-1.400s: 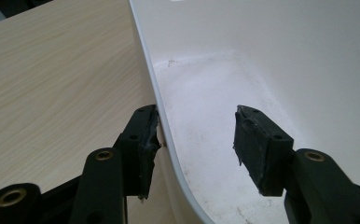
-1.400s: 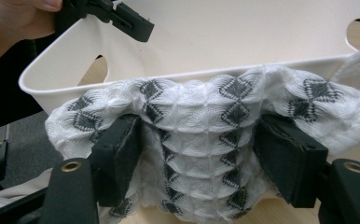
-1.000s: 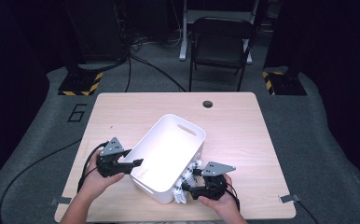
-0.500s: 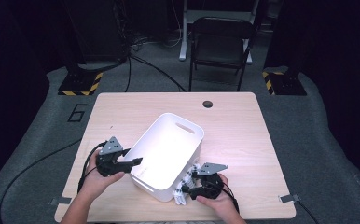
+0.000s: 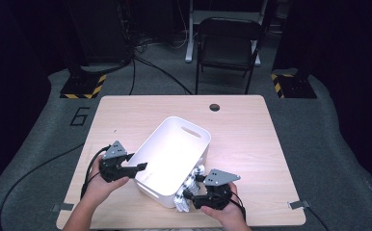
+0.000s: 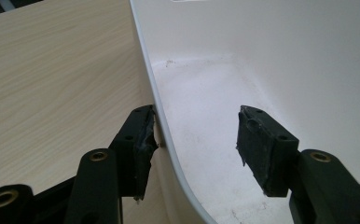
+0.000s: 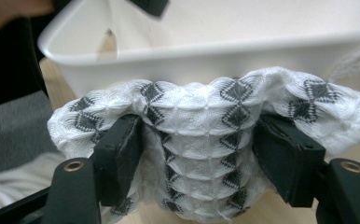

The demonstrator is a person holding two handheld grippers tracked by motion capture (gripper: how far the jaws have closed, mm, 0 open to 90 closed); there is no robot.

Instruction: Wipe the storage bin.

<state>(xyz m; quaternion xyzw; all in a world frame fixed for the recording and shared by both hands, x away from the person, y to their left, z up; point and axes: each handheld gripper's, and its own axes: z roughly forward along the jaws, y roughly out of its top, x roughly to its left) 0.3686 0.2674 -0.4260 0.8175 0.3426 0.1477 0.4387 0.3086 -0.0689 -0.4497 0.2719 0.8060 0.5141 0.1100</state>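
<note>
On the pale wooden table [image 5: 251, 139], white plastic bin [image 5: 174, 159] straddled by left gripper [image 5: 137, 168], just opening; right gripper [image 5: 190, 196] pinching bunched white diamond-patterned cloth [image 7: 201, 140], just tightening.

High view looks down on the table [image 5: 251, 144]; both gripper views closely face the bin [image 5: 174, 154]

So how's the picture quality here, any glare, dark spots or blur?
High view: the room around the table is nearly black, and the white bin glares, washing out its inside. Left gripper view: sharp, softly lit. Right gripper view: the cloth is crisp, the bin behind slightly soft.
</note>
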